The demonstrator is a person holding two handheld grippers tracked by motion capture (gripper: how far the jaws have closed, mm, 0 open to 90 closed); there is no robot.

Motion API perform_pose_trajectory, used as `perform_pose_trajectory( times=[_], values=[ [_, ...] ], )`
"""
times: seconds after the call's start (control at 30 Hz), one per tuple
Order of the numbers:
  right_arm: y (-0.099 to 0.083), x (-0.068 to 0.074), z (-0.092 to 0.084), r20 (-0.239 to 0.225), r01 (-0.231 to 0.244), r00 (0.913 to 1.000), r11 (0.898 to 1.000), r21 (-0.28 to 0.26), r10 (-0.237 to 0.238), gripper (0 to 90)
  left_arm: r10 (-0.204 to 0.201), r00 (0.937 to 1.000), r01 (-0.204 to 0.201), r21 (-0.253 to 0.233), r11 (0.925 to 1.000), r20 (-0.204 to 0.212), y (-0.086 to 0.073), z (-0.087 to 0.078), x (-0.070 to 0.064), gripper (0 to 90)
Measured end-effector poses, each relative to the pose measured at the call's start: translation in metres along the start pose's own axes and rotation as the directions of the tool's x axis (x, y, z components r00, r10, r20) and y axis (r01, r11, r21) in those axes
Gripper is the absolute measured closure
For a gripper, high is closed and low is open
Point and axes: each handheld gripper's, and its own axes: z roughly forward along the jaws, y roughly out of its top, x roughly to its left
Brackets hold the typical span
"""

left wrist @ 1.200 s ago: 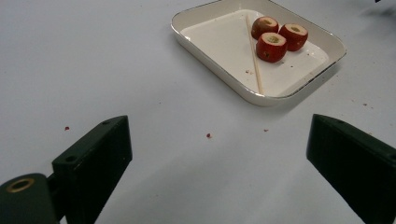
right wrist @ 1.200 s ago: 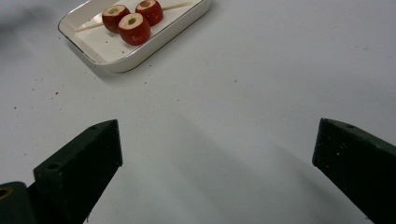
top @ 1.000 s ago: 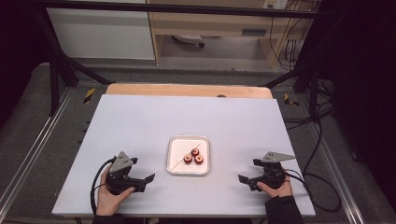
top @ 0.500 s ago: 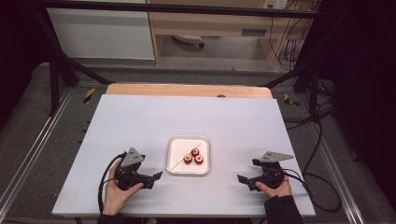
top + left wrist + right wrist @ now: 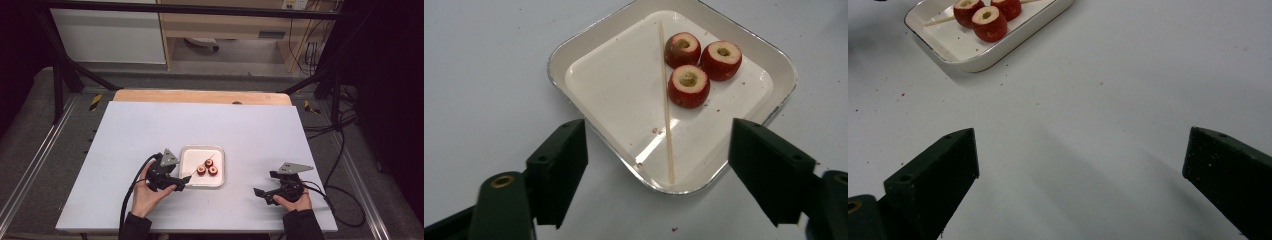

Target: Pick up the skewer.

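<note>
As the high view looks down, a white bench holds a small white tray near the middle of its front edge. Three red fruit pieces and a thin wooden stick lie in the tray. The left gripper sits at the tray's left side, held by a hand, and its jaws are spread apart. The right gripper rests near the bench's front right corner, well apart from the tray, with its jaws apart too and nothing in them.

In the left gripper view, the two black jaws stand wide, one on each side of the tray's near corner. They hold nothing. The stick lies straight across the tray floor. The three red fruit pieces sit close together beside it, each with a hole cut in the top. Little red crumbs lie about.

In the right gripper view, the jaws stand wide over bare bench. The tray is far off at the top left.
</note>
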Motion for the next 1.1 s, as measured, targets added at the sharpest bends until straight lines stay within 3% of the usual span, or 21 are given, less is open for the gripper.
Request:
perform_pose_trajectory(
  times=[0.17, 0.57, 0.73, 0.83, 0.93, 1.1],
  values=[
    [0.000, 0.000, 0.000, -0.002, -0.006, 1.0000, 1.000, 0.002, 0.006, 2.0, 0.003, 1.0000, -0.003, 0.059, 0.9982, 0.000, 0.006, 0.022, -0.004, 45.2],
    [0.000, 0.000, 0.001, -0.009, 0.000, 1.0000, 1.000, 0.004, 0.000, 2.0, 0.022, 0.9997, -0.023, 0.095, 0.9952, 0.005, 0.010, 0.045, -0.011, 79.3],
    [0.000, 0.000, 0.001, -0.011, -0.002, 0.9999, 1.000, 0.007, 0.002, 2.0, 0.017, 0.9998, -0.017, 0.092, 0.9956, 0.006, 0.010, 0.046, -0.011, 85.9],
    [0.000, 0.000, 0.002, -0.009, -0.001, 1.0000, 1.000, 0.007, 0.001, 2.0, 0.019, 0.9998, -0.019, 0.093, 0.9955, 0.002, 0.010, 0.046, -0.011, 85.9],
    [0.000, 0.000, 0.002, -0.011, -0.002, 0.9999, 1.000, 0.006, 0.002, 2.0, 0.049, 0.9987, -0.047, 0.095, 0.9943, -0.018, 0.011, 0.047, -0.015, 86.5],
    [0.000, 0.000, 0.001, -0.010, -0.004, 0.9999, 1.000, 0.006, 0.004, 2.0, 0.043, 0.9989, -0.040, 0.097, 0.9945, -0.021, 0.011, 0.047, -0.015, 88.4]
  ],
)
